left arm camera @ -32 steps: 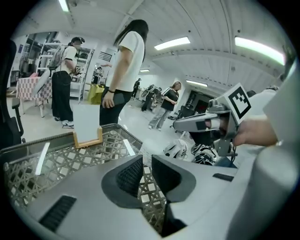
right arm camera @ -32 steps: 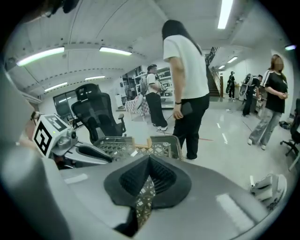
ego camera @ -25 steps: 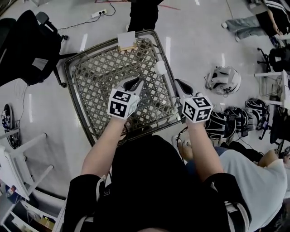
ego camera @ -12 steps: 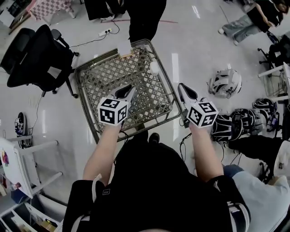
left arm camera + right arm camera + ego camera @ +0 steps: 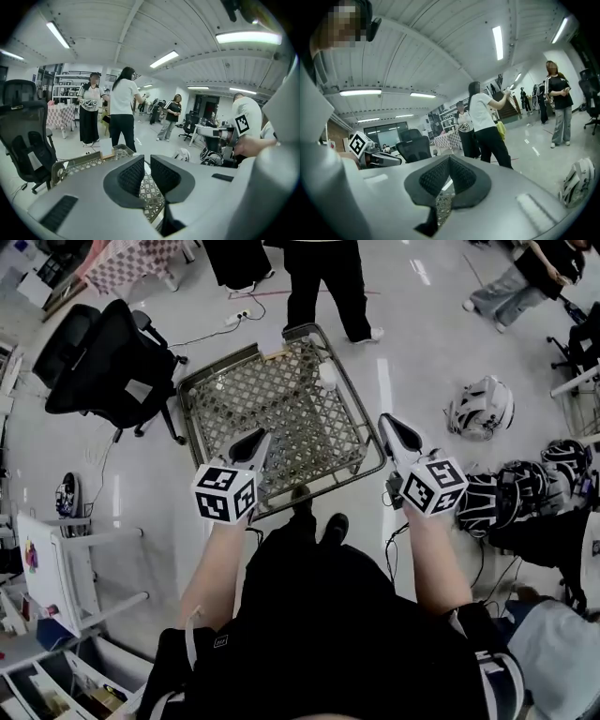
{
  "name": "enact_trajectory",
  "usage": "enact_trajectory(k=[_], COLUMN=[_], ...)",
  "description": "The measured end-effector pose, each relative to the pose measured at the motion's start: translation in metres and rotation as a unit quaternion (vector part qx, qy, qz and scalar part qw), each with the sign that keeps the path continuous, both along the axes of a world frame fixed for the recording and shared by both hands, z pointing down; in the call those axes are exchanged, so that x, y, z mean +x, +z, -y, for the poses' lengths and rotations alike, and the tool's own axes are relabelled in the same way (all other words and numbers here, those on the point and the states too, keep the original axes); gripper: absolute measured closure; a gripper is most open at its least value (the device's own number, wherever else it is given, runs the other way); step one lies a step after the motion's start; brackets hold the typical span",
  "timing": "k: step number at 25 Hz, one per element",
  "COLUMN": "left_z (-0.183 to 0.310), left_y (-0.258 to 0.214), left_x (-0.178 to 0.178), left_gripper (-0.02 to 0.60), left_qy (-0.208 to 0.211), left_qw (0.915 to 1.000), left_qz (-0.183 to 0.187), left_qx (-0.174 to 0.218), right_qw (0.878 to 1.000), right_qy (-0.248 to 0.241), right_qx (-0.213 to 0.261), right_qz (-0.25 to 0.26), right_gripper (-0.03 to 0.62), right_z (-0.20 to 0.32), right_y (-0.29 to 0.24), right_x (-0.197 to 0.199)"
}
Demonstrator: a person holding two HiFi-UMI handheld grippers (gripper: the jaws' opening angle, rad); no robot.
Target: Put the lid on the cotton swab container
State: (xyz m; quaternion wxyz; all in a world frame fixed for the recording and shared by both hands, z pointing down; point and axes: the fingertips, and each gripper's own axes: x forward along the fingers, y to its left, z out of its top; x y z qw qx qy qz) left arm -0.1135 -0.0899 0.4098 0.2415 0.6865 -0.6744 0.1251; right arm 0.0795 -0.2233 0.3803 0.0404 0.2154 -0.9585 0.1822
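Observation:
A small white round container (image 5: 327,374) stands near the far right edge of the lattice-topped table (image 5: 217,369). A white box-like item (image 5: 270,341) sits at the table's far edge; I cannot tell which piece is the lid. My left gripper (image 5: 254,441) hangs over the table's near edge, jaws shut to a thin slit with nothing held. My right gripper (image 5: 393,430) is off the table's right side, above the floor, shut and empty. In the left gripper view my left gripper (image 5: 147,161) points at the table (image 5: 84,161). In the right gripper view my right gripper (image 5: 449,164) has its pads touching.
A black office chair (image 5: 103,357) stands left of the table. A white helmet (image 5: 480,407) and dark helmets (image 5: 553,474) lie on the floor at right. People stand beyond the table (image 5: 323,268). A white rack (image 5: 56,568) is at lower left.
Both grippers have drawn back from over the table toward its near edge. The view has pulled away, so the table and container look smaller and farther. Nothing was picked up.

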Motion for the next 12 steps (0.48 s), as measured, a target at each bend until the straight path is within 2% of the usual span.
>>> enact_trajectory(k=[5, 9, 12], left_z=[-0.016, -0.021, -0.024], left_y=[-0.042, -0.072, -0.101], left_x=[-0.016, -0.036, -0.046], left_gripper=[0.543, 0.548, 0.548], left_qy=[-0.010, -0.015, -0.008], left_qw=[0.9991, 0.9968, 0.9935], left_qz=[0.024, 0.034, 0.045], left_qx=[0.033, 0.071, 0.105], right_qw=[0.999, 0.998, 0.997], right_qy=[0.008, 0.000, 0.000], right_qx=[0.034, 0.059, 0.062], right_qz=[0.010, 0.016, 0.046], right_gripper=[0.585, 0.585, 0.585], right_z=[-0.007, -0.019, -0.027], right_y=[-0.031, -0.057, -0.084], right_x=[0.002, -0.019, -0.039])
